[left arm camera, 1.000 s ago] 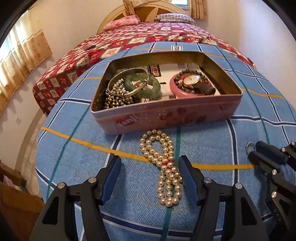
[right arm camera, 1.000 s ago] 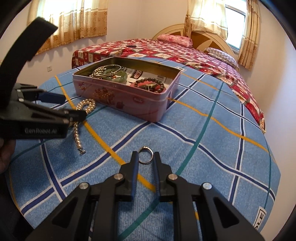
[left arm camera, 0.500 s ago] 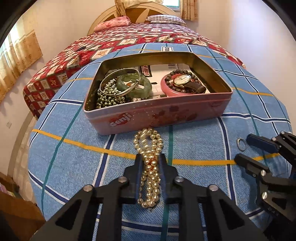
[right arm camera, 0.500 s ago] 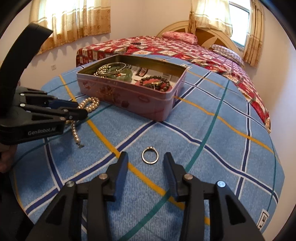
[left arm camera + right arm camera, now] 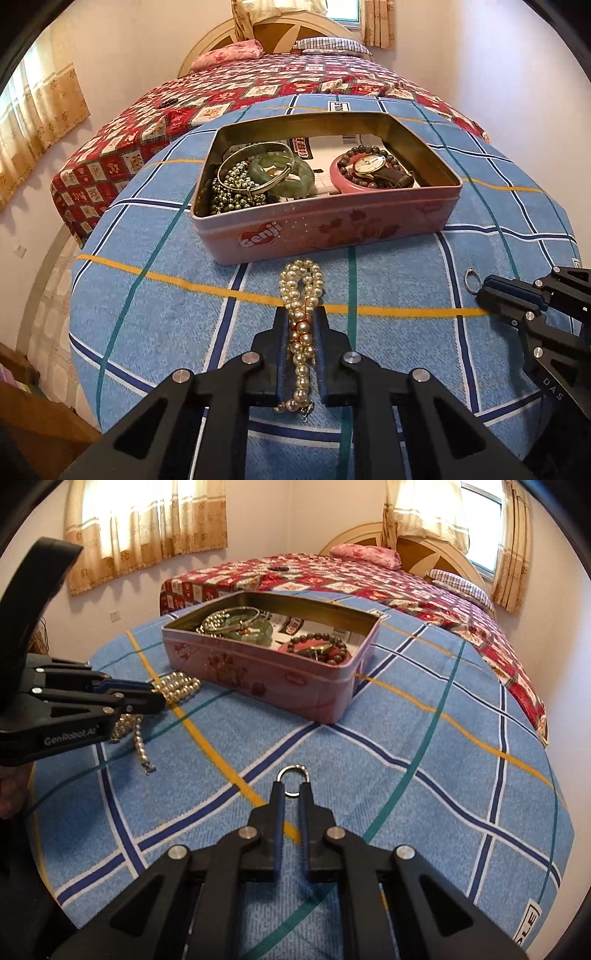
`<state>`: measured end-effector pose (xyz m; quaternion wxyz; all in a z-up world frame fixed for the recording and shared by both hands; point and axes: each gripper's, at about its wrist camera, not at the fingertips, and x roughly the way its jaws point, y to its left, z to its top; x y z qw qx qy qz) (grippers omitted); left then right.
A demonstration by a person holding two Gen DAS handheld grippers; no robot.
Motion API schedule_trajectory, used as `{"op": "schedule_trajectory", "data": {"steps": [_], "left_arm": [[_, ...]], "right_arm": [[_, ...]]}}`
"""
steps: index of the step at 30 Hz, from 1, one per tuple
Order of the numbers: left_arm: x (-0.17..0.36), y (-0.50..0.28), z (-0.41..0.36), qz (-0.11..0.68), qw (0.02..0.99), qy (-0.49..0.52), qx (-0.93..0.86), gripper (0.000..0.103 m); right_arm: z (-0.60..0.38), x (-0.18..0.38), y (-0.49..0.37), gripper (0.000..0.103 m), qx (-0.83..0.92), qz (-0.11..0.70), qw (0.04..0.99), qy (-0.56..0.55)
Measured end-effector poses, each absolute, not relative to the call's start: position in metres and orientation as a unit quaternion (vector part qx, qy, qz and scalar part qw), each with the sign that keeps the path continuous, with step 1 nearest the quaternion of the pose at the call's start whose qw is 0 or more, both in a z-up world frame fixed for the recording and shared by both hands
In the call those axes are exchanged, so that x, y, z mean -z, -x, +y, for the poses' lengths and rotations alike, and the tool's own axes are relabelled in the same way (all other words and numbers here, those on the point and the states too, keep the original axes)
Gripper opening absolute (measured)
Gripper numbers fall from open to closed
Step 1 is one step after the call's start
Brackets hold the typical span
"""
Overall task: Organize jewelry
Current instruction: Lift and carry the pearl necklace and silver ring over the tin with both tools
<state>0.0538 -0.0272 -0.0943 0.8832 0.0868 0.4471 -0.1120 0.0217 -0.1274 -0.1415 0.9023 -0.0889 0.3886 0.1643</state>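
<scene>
The left gripper [image 5: 301, 321] is closed on the doubled cream pearl necklace [image 5: 301, 295], which lies on the blue checked cloth [image 5: 166, 314] just in front of the one pink rectangular metal tin [image 5: 325, 227] marked "Genji". The right gripper [image 5: 293, 786] is narrowed onto the one small silver ring [image 5: 293, 771] at its fingertips. The left gripper's side reads "GenRobot.AI".

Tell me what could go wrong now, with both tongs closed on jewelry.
The left tongs pinch the pearl necklace mid-length; its loose ends may swing and catch the tin rim. The right tongs hold the ring only at the fingertips, so it may slip out when lifted.
</scene>
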Motion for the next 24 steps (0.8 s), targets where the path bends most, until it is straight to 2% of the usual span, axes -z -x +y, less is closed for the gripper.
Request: {"op": "schedule_trajectory", "data": {"steps": [1,2,3,4,8,10,14,16,17,19,20,21,24], "left_arm": [[0.094,-0.054,-0.027,0.446,0.884,-0.087,0.112,0.012],[0.093,-0.054,-0.027,0.444,0.884,-0.089,0.111,0.010],[0.092,-0.054,-0.028,0.442,0.886,-0.091,0.110,0.009],[0.091,-0.054,-0.028,0.440,0.886,-0.092,0.110,0.008],[0.092,-0.056,-0.026,0.441,0.886,-0.091,0.110,0.008],[0.092,-0.056,-0.027,0.441,0.886,-0.093,0.110,0.008],[0.093,-0.056,-0.029,0.443,0.884,-0.093,0.119,0.008],[0.094,-0.055,-0.032,0.441,0.884,-0.100,0.115,0.009],[0.094,-0.056,-0.033,0.443,0.884,-0.102,0.111,0.011],[0.097,-0.059,-0.035,0.454,0.878,-0.099,0.112,0.028],[0.100,-0.060,-0.033,0.462,0.875,-0.095,0.112,0.042],[0.102,-0.060,-0.032,0.459,0.877,-0.091,0.107,0.047],[0.104,-0.060,-0.027,0.460,0.877,-0.075,0.118,0.047]], "right_arm": [[-0.127,0.141,-0.022,0.011,-0.165,0.391,0.902,0.087],[-0.127,0.140,-0.022,0.023,-0.165,0.391,0.902,0.082],[-0.127,0.139,-0.023,0.043,-0.166,0.390,0.902,0.078],[-0.127,0.139,-0.024,0.049,-0.164,0.390,0.903,0.077],[-0.124,0.140,-0.030,0.049,-0.154,0.401,0.899,0.083],[-0.122,0.140,-0.033,0.045,-0.152,0.405,0.897,0.086],[-0.118,0.140,-0.036,0.021,-0.160,0.405,0.895,0.091],[-0.115,0.140,-0.033,0.021,-0.157,0.401,0.897,0.100],[-0.116,0.140,-0.032,0.021,-0.158,0.401,0.897,0.099],[-0.118,0.140,-0.032,0.021,-0.158,0.400,0.898,0.095],[-0.118,0.140,-0.032,0.021,-0.158,0.400,0.898,0.094],[-0.118,0.140,-0.031,0.021,-0.158,0.399,0.898,0.095],[-0.117,0.139,-0.030,0.021,-0.157,0.395,0.900,0.097]]}}
